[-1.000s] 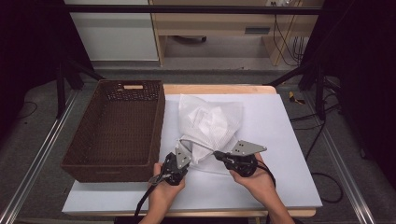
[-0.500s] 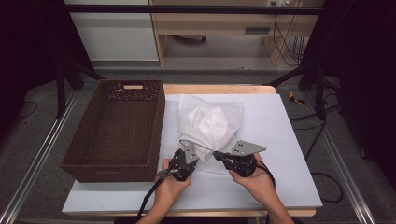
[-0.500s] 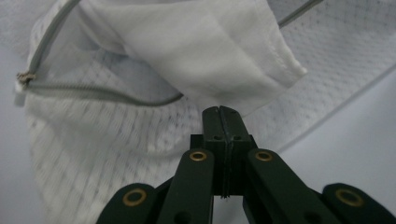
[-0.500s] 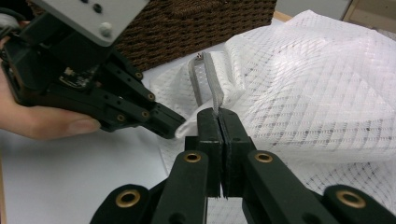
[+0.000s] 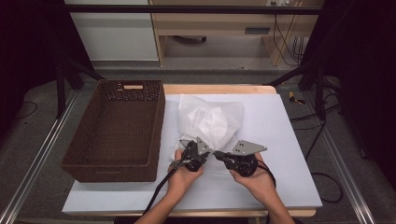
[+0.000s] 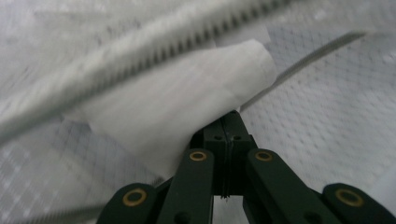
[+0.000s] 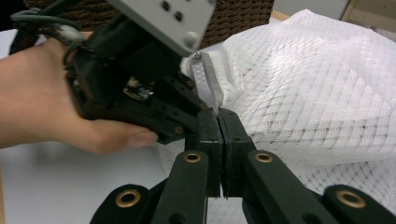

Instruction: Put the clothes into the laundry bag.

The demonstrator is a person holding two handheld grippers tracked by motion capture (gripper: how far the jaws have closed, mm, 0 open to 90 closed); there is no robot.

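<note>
A white mesh bag (image 5: 210, 120) with a zipper lies crumpled in the middle of the table. My left gripper (image 5: 211, 153) is shut on the bag's near edge, where a white label (image 6: 177, 107) and the blurred zipper teeth (image 6: 140, 51) cross in front of its jaws (image 6: 229, 119). My right gripper (image 5: 218, 157) is shut on the same edge by the zipper end (image 7: 208, 77). Its tips (image 7: 218, 114) almost touch the left gripper (image 7: 201, 108), which comes in from the left in a hand (image 7: 51, 107).
A dark brown wicker basket (image 5: 116, 130) stands along the table's left side, close to the left hand. The white table top (image 5: 280, 140) stretches to the right of the bag. Black cables (image 5: 161, 186) trail from both grippers toward the front edge.
My left gripper has slid to the right along the bag's near edge and now meets the right gripper. The right hand has stayed where it was.
</note>
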